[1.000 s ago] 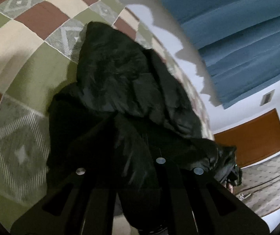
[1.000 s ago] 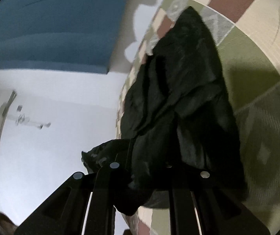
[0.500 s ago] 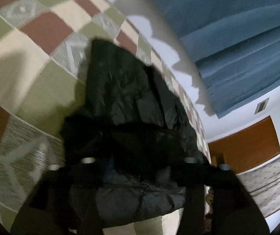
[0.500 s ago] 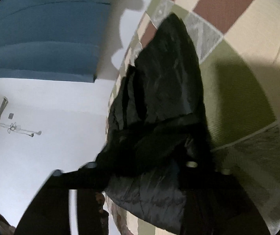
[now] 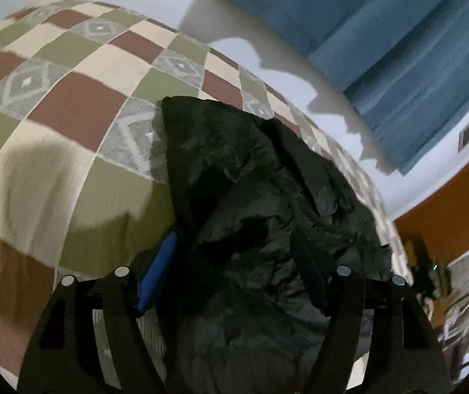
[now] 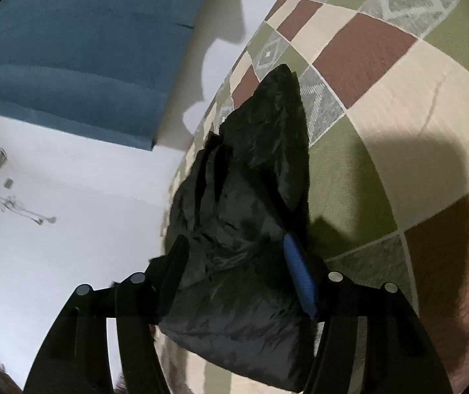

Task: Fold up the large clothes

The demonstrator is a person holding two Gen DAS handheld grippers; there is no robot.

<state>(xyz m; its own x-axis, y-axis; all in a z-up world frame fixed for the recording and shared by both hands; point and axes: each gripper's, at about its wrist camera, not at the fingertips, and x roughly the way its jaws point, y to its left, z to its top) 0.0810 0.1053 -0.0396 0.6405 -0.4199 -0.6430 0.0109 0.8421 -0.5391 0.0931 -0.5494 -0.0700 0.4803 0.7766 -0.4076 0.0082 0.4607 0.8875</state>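
Note:
A black puffy jacket (image 5: 254, 197) lies bunched and partly folded on the checkered bedspread (image 5: 70, 108). My left gripper (image 5: 234, 252) is open, its blue-padded fingers (image 5: 157, 269) spread wide just above the near end of the jacket. In the right wrist view the same jacket (image 6: 250, 203) lies on the bedspread (image 6: 382, 98). My right gripper (image 6: 234, 252) is open too, with its blue pad (image 6: 296, 272) by the jacket's right side. Neither gripper holds cloth.
A blue curtain (image 5: 382, 42) hangs on the white wall behind the bed. An orange-brown door (image 5: 447, 203) shows at the right. The bedspread stretches wide to the left of the jacket in the left wrist view.
Both grippers were shut on the jacket's near edge a second ago. They have opened, let the cloth drop onto the pile, and pulled back a little.

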